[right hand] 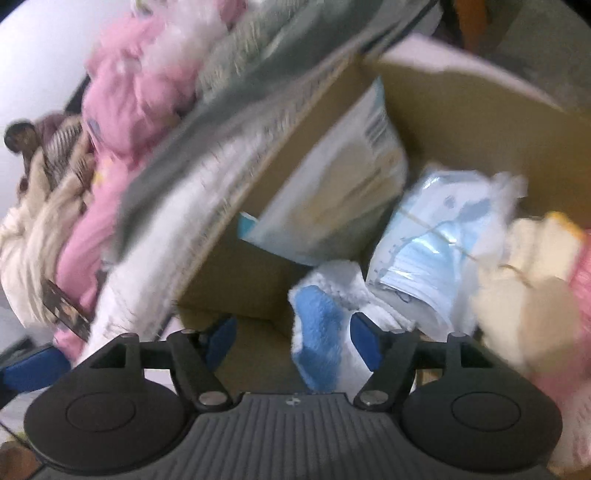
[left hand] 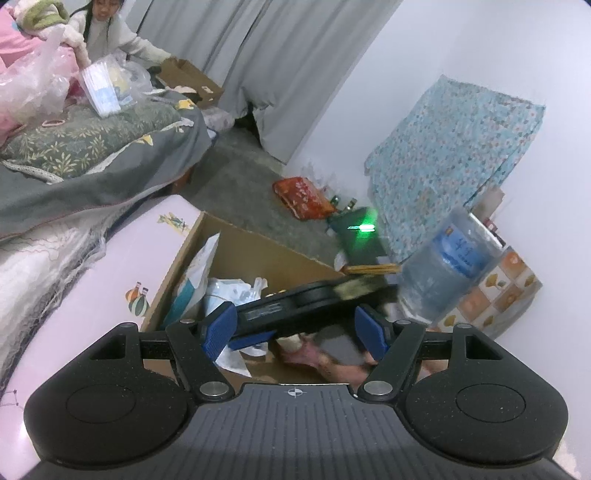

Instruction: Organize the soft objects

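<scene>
An open cardboard box [left hand: 236, 236] stands on the floor beside the bed. In the right wrist view it [right hand: 461, 110] holds a white and blue packet [right hand: 343, 192], a plastic-wrapped pack of face masks [right hand: 424, 251] and a cream and pink plush toy [right hand: 528, 277]. My right gripper [right hand: 293, 341] is open over the box. A fluffy blue and white cloth [right hand: 325, 332] lies between its jaws, close to the right pad [right hand: 364, 343], and is not squeezed. My left gripper [left hand: 295, 330] is open and empty above the box. The right gripper's black body [left hand: 295, 306] crosses in front of it.
The bed [left hand: 92, 155], with a grey quilt and pink bedding [right hand: 122, 110], runs along the left. A person [left hand: 107, 33] sits at its far end among plastic bags. On the floor are a water jug [left hand: 443, 266], a red bag [left hand: 303, 197] and a green-lit device [left hand: 360, 229].
</scene>
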Motion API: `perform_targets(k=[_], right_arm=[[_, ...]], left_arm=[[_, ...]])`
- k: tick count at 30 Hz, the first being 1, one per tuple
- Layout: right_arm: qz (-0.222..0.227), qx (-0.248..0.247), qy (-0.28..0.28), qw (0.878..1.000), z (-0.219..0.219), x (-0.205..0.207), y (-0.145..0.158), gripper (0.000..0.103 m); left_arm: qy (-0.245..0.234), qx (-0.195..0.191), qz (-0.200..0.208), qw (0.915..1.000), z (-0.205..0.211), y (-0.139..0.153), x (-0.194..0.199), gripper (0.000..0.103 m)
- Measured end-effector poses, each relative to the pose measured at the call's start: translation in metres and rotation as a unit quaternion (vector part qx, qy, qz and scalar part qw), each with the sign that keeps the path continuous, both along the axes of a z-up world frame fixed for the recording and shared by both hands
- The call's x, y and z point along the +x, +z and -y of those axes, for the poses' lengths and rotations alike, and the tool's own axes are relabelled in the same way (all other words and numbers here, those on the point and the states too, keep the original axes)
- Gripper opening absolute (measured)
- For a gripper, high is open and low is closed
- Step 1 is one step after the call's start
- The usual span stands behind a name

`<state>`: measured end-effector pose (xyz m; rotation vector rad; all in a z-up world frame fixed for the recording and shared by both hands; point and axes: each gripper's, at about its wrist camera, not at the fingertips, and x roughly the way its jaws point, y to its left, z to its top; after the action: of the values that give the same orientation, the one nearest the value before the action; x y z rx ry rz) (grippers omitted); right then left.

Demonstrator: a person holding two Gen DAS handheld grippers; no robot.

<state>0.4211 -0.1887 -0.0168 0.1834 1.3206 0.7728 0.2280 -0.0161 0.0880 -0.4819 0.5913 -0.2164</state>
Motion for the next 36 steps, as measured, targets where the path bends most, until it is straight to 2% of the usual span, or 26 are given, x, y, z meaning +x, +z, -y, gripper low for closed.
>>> perform_targets(k=[4,8,12,16,20,26,29,31,36], right_arm=[[0.04,0.027,-0.048,0.998,0.033,-0.031,0.044,0.086],[0.112,0.036,-0.095,0.989,0.069,-0.088,0.102,0.088],[0.189,0.047,-0.147,0.97,0.102,-0.159,0.152,0.088],[0.232,0.063,-0.2,0.95,0.133,-0.235,0.173,0.088],[0.226,0.09,-0.24,0.94,0.158,-0.298,0.159,0.088],[0.182,0.119,-0.273,0.937,0.166,-0.355,0.099,0.088],[0.156,0.128,-0.281,0.938,0.164,-0.36,0.07,0.088],[0.153,0.123,-0.285,0.938,0.162,-0.356,0.058,0.088],[0.138,0.109,-0.296,0.939,0.165,-0.334,0.043,0.088]], left_arm=[[-0.011,-0.013,0.004,0.9998,0.003,0.01,-0.013,0.071],[-0.032,-0.015,0.015,0.9992,0.014,0.026,-0.038,0.075],[-0.055,0.005,0.03,0.998,0.03,0.039,-0.071,0.083],[-0.094,0.021,0.028,0.995,0.04,0.045,-0.105,0.091],[-0.115,0.061,0.015,0.9914,0.044,0.042,-0.134,0.096],[-0.133,0.135,-0.011,0.9818,0.043,0.025,-0.169,0.1],[-0.136,0.182,-0.003,0.974,0.053,0.01,-0.179,0.102],[-0.138,0.225,0.002,0.9645,0.069,-0.007,-0.182,0.102],[-0.14,0.297,0.017,0.9444,0.102,-0.05,-0.18,0.102]])
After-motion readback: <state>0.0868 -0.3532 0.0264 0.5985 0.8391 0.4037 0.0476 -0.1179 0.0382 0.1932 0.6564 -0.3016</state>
